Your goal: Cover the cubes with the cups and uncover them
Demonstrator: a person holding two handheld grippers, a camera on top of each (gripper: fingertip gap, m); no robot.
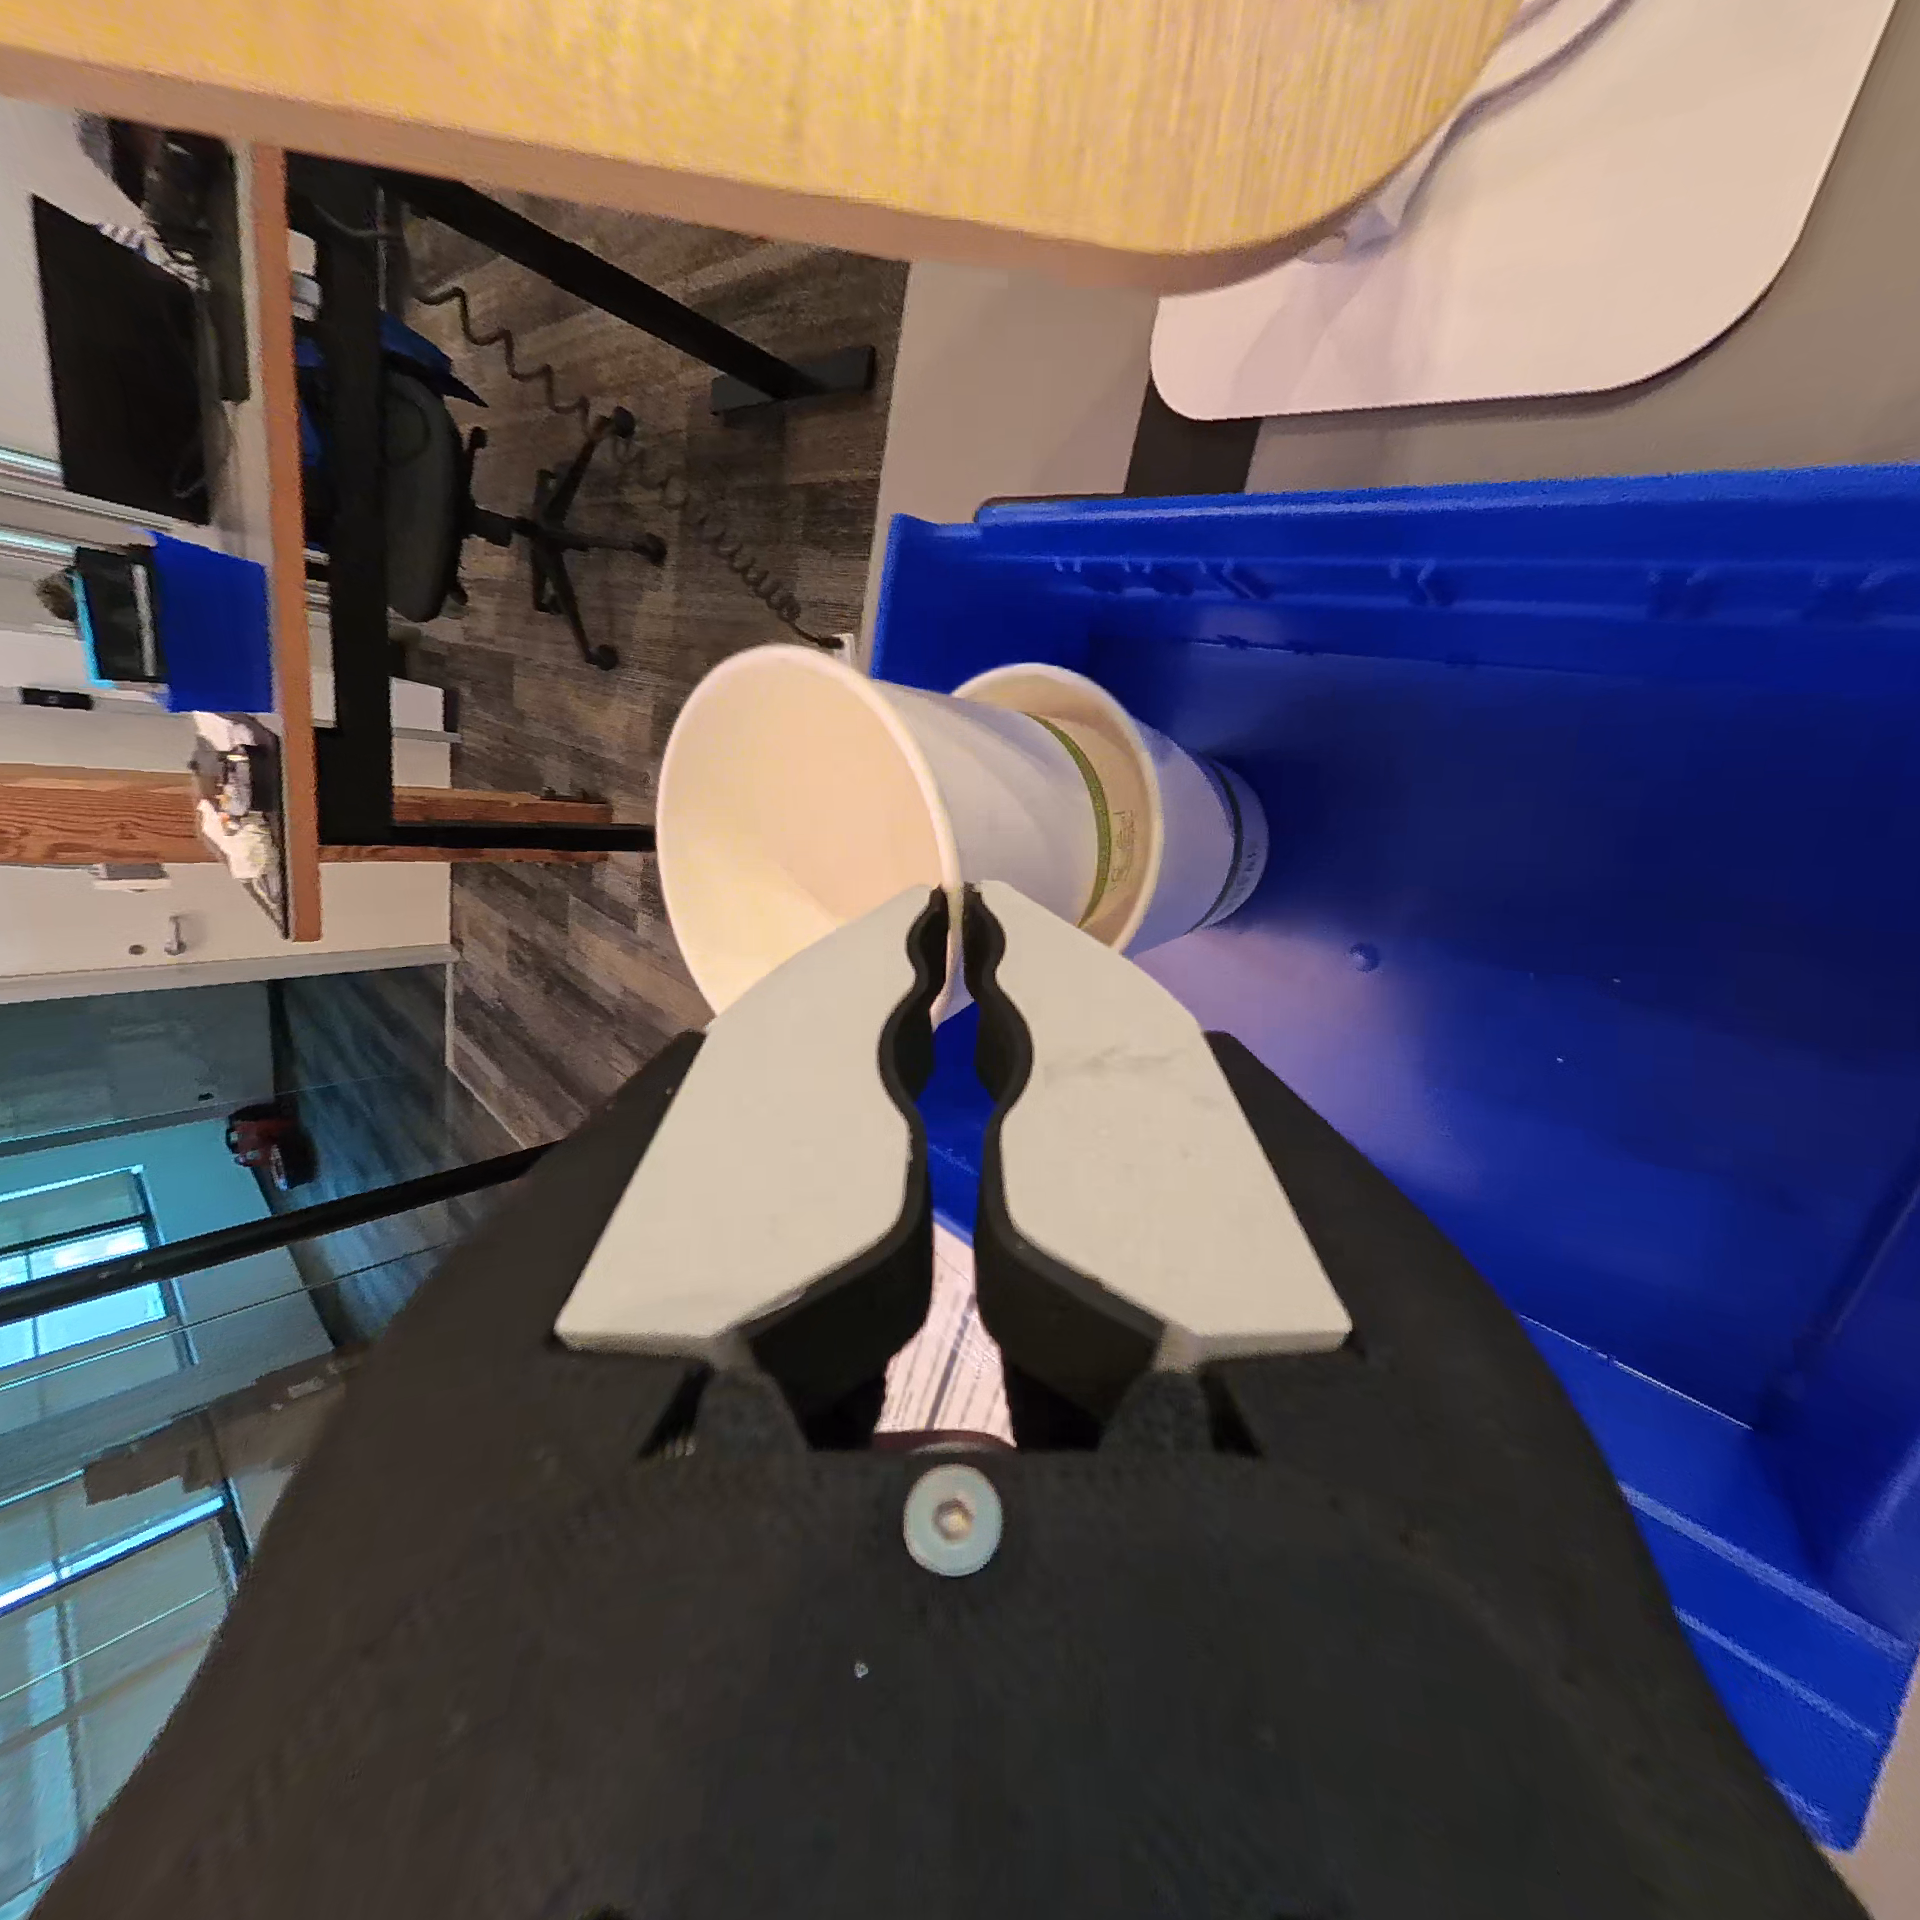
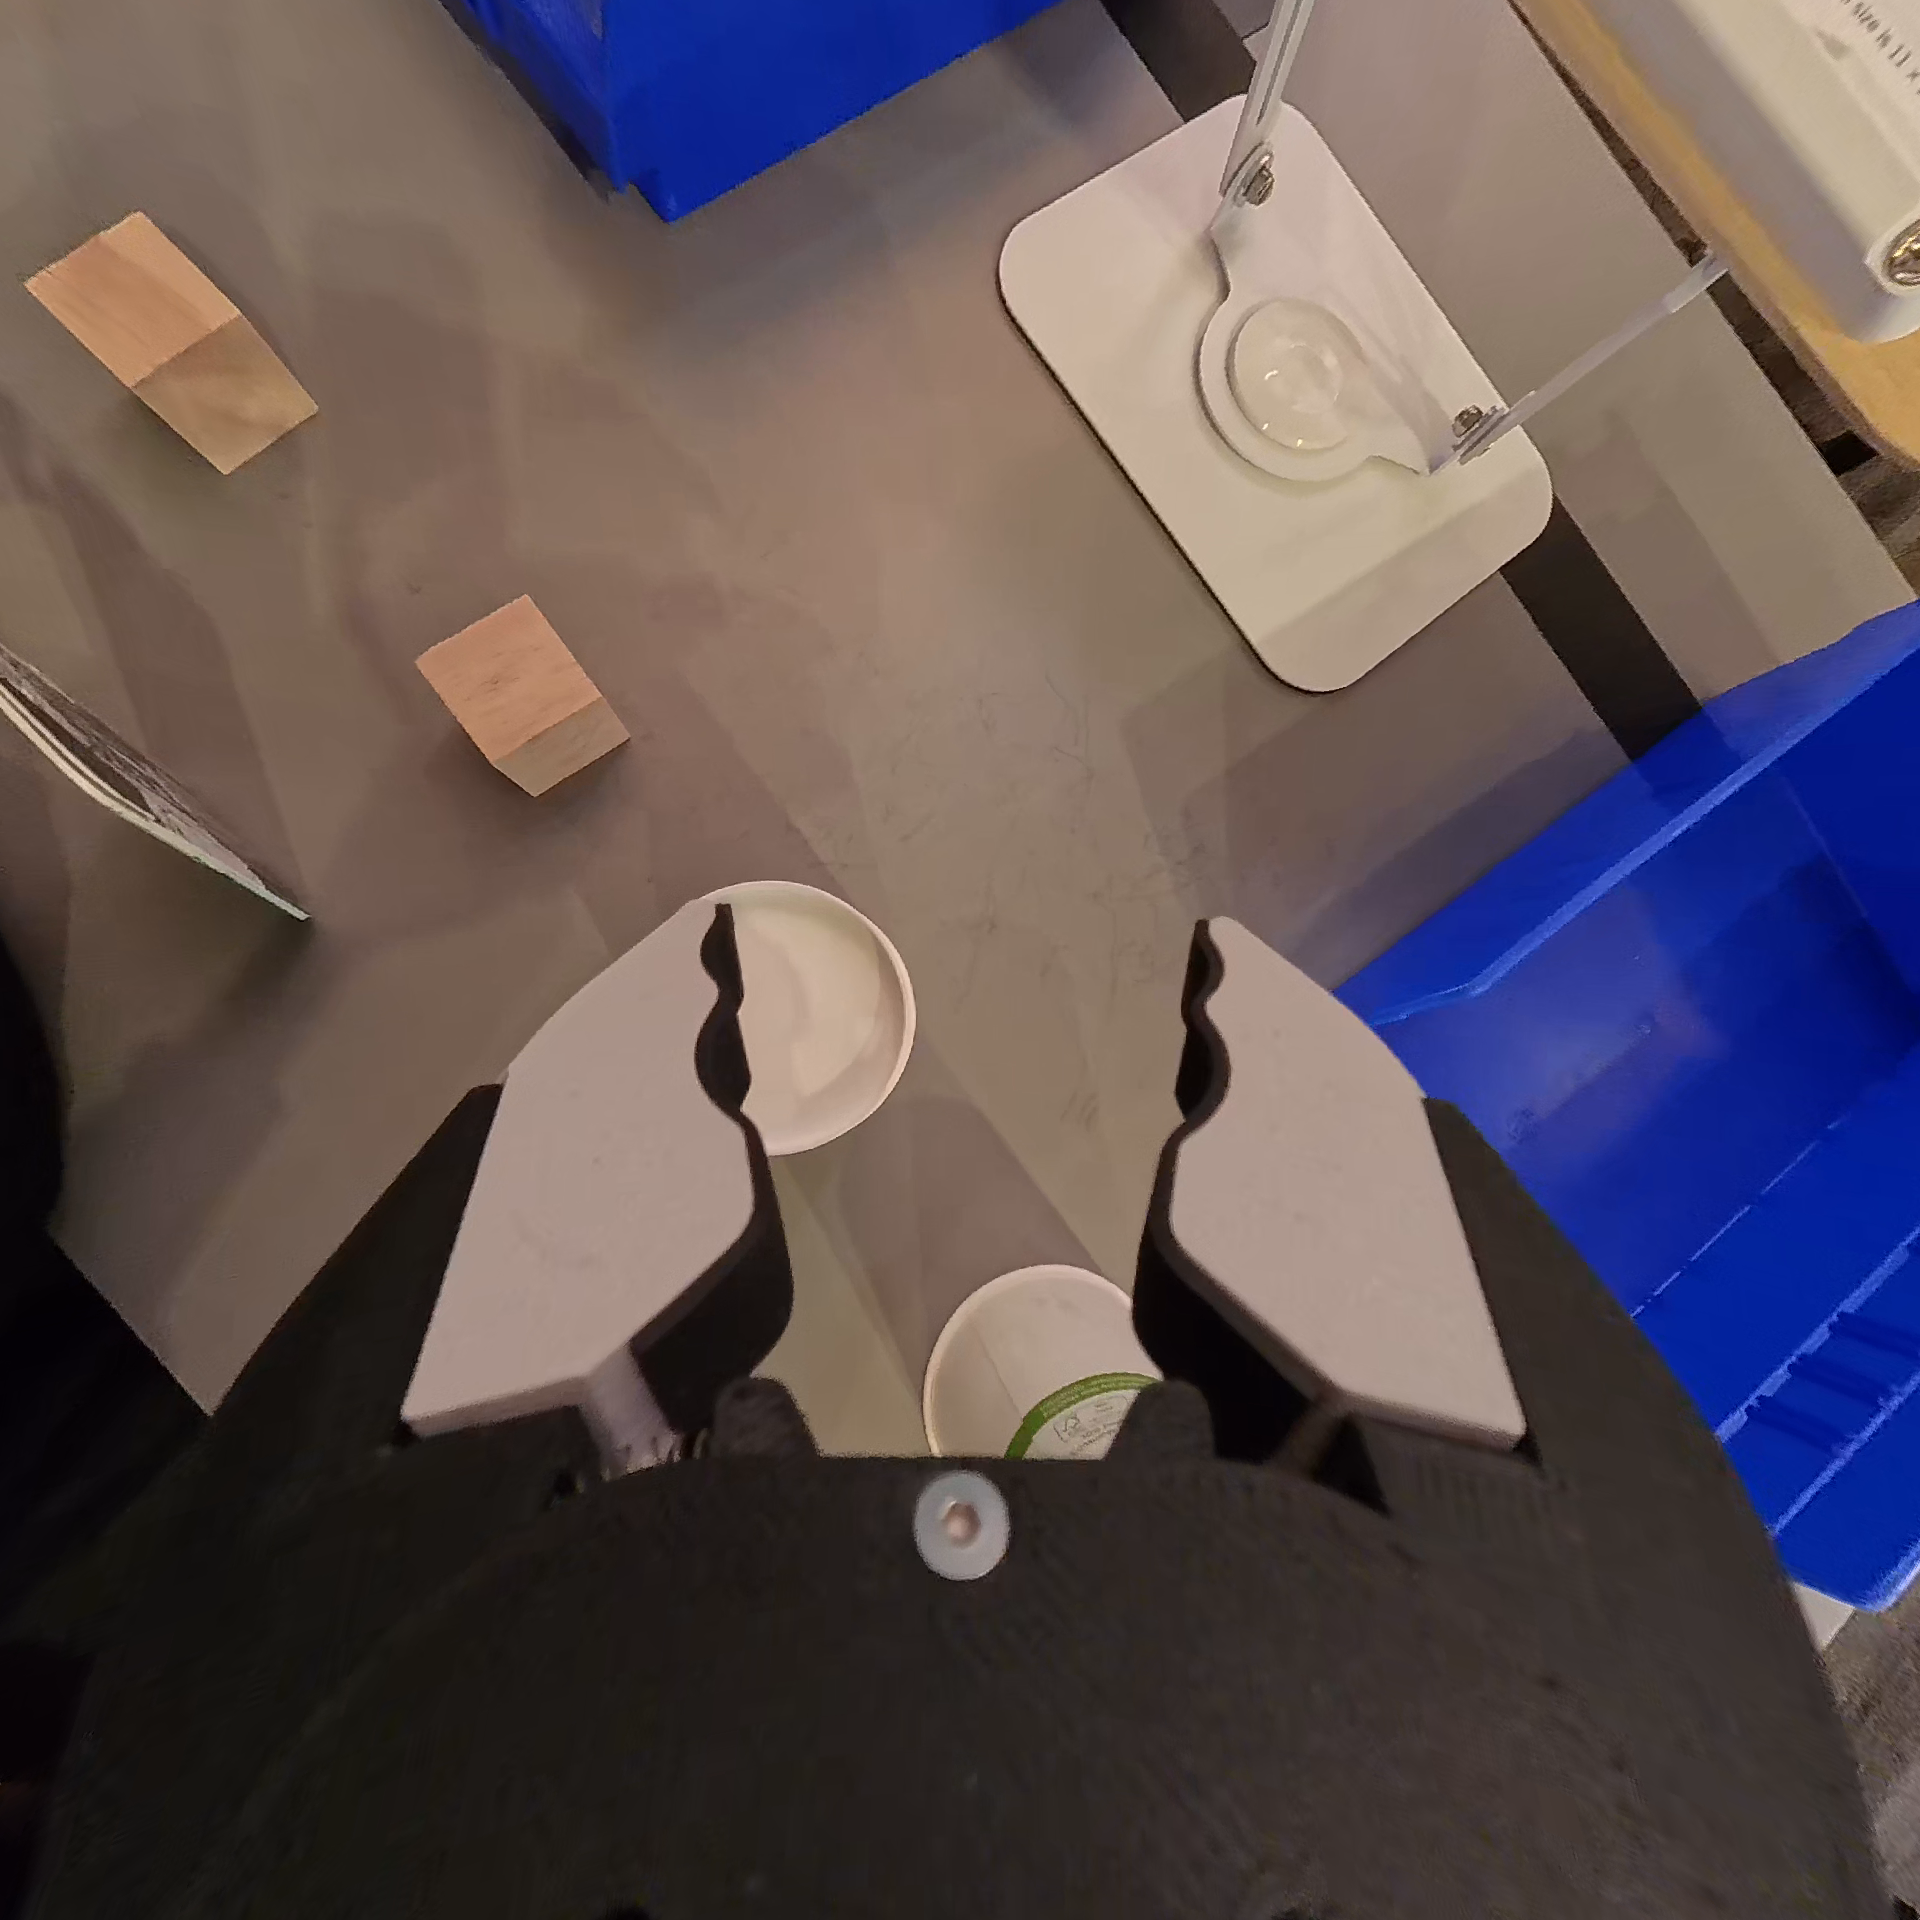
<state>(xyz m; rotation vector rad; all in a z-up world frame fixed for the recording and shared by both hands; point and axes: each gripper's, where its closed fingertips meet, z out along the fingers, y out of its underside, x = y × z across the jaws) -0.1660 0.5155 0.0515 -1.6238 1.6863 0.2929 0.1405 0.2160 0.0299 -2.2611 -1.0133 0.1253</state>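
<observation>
The paper cup (image 1: 821, 821) is lying sideways ahead of my left gripper (image 1: 956, 904), pinched by its rim and nested in a second cup (image 1: 1174, 810) inside the blue bin (image 1: 1558, 831). My right gripper (image 2: 961, 977) is hovering wide open and empty, with both wooden cubes (image 2: 520, 691) sitting ahead-left on the grey table (image 2: 935, 623), nearer this hand.

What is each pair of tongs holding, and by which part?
The left tongs pinch the white paper cup by its rim. The right tongs stand open, holding nothing.
</observation>
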